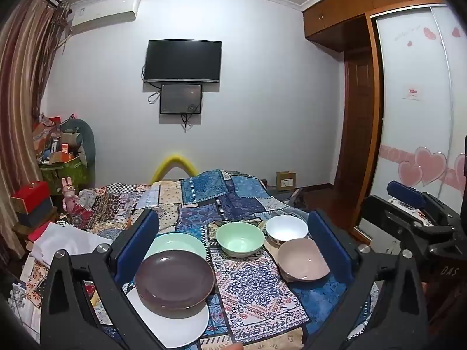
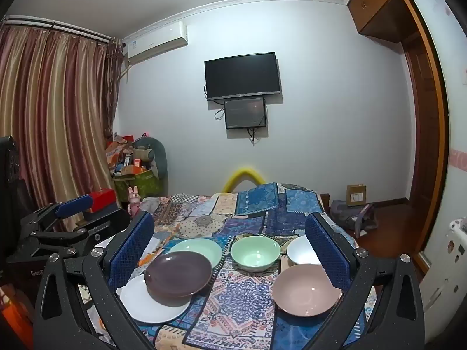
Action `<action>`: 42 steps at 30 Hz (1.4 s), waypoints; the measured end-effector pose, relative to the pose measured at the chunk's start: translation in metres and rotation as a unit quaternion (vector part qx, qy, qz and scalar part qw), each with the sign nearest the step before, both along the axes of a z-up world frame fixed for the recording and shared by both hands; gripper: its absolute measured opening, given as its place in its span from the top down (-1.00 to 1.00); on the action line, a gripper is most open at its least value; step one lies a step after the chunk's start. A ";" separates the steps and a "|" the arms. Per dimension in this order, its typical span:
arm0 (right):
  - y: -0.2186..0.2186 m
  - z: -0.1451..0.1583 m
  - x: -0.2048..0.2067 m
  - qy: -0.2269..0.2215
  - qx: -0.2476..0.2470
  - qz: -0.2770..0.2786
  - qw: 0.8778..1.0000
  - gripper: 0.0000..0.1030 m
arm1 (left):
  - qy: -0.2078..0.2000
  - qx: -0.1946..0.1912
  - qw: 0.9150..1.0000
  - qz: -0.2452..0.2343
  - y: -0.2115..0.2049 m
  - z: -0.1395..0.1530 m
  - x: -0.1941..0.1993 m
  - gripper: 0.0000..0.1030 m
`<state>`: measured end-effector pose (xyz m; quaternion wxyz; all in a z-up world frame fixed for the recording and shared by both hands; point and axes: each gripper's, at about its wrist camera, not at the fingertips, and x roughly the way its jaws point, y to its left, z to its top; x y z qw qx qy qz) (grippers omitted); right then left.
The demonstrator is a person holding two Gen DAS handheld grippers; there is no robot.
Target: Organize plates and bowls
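On the patchwork cloth three plates overlap at the left: a white plate (image 1: 175, 325) (image 2: 151, 306) nearest, a dark brown plate (image 1: 174, 280) (image 2: 178, 274) on top of it, a mint green plate (image 1: 178, 246) (image 2: 201, 248) behind. To the right stand a mint green bowl (image 1: 240, 239) (image 2: 255, 252), a white bowl (image 1: 286, 227) (image 2: 300, 252) and a pink bowl (image 1: 303, 259) (image 2: 306, 290). My left gripper (image 1: 233, 242) is open above the near edge, nothing between its fingers. My right gripper (image 2: 230, 250) is open too, empty, hovering beside the left one (image 2: 73, 204).
The cloth covers a bed-like surface (image 1: 204, 192) running toward the back wall. Boxes and clutter (image 1: 58, 151) pile up at the left by the curtain. A wardrobe (image 1: 408, 102) and wooden floor lie to the right. The right gripper's body (image 1: 408, 204) shows at the right edge.
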<state>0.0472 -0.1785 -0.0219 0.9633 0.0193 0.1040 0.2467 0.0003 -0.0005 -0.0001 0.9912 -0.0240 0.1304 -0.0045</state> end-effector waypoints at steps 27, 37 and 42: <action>-0.001 -0.006 0.005 0.007 0.004 -0.002 1.000 -1.00 | -0.002 -0.008 1.000 0.003 0.006 -0.001 0.003 -1.00; 0.000 -0.005 0.003 0.007 0.005 -0.008 1.000 -1.00 | 0.001 -0.011 1.000 0.002 0.007 -0.002 0.003 -1.00; -0.002 -0.005 0.003 0.009 0.008 -0.009 1.000 -1.00 | 0.001 -0.012 1.000 0.002 0.008 -0.002 0.004 -1.00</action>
